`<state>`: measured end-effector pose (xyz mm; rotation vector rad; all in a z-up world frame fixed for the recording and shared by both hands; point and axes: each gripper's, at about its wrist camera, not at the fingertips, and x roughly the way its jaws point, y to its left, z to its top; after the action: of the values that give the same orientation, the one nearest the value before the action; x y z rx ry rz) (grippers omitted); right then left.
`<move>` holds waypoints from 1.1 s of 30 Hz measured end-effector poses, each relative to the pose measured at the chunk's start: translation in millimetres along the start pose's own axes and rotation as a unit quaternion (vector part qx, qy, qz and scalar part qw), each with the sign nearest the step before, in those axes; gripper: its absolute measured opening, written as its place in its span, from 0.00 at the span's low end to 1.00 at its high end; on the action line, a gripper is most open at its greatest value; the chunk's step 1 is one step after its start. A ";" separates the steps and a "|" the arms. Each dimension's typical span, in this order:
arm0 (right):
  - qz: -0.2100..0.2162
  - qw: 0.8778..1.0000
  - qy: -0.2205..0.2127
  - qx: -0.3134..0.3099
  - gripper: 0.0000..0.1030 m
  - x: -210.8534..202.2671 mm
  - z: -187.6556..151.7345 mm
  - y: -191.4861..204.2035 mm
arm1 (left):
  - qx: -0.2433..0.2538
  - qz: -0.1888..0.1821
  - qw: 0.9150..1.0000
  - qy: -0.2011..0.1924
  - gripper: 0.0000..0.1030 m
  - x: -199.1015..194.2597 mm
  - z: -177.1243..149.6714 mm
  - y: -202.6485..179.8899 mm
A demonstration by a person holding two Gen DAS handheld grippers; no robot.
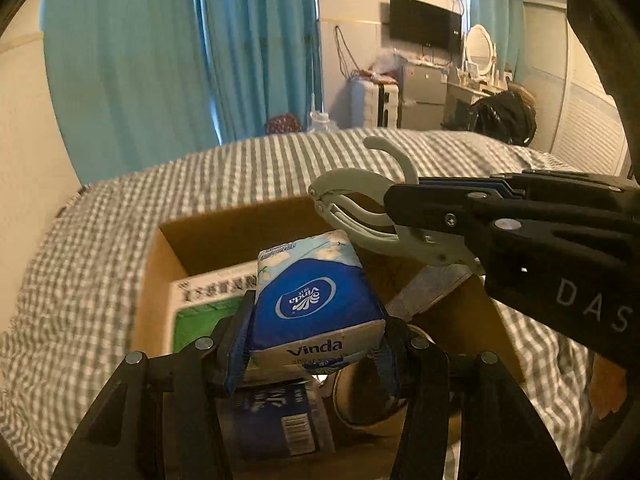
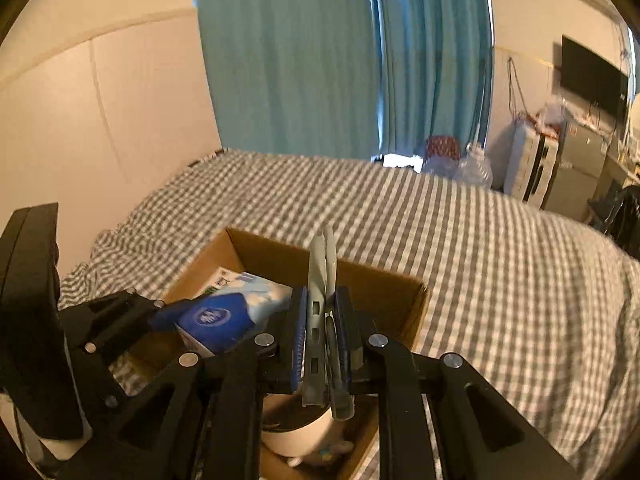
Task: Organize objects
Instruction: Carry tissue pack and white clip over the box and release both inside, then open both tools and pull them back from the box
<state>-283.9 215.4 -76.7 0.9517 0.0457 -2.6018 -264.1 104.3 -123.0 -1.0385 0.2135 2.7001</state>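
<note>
Blue-and-white Vinda tissue pack (image 1: 316, 304) sits clamped in the left gripper (image 1: 314, 344) over the brown cardboard box (image 1: 240, 228), while the right gripper (image 2: 324, 344) pinches a grey plastic clip hanger (image 2: 320, 320).

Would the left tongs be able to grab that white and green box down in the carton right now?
Probably not: the left tongs are shut on the Vinda tissue pack, which hangs over the white and green box in the carton.

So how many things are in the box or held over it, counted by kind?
Tissue packs: 2, the held pack and the dark pack in the cardboard box
Clips: 1, the grey clip
Green-and-white boxes: 1, the green box
Round white things: 1, the white tub
Total: 5
</note>
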 end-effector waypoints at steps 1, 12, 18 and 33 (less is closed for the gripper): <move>0.001 1.000 0.003 0.004 0.13 5.0 -4.1 -3.1 | -0.002 -0.001 1.000 0.000 0.52 4.1 -2.0 0.3; 0.005 0.999 0.009 0.043 0.16 11.6 -7.1 -21.2 | -0.019 0.000 1.000 -0.002 0.85 -10.4 -4.4 -1.0; -0.017 0.998 -0.026 0.051 0.45 -33.4 9.2 -19.1 | -0.045 0.010 0.999 -0.018 0.91 -52.4 13.6 9.5; -0.113 0.982 -0.148 0.022 1.00 -214.9 41.5 35.7 | -0.081 0.075 0.983 -0.150 1.00 -232.3 40.7 29.3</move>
<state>-145.7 246.5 93.8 0.5929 0.0213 -2.9392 -131.3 45.6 65.2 -0.6614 0.0170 3.0070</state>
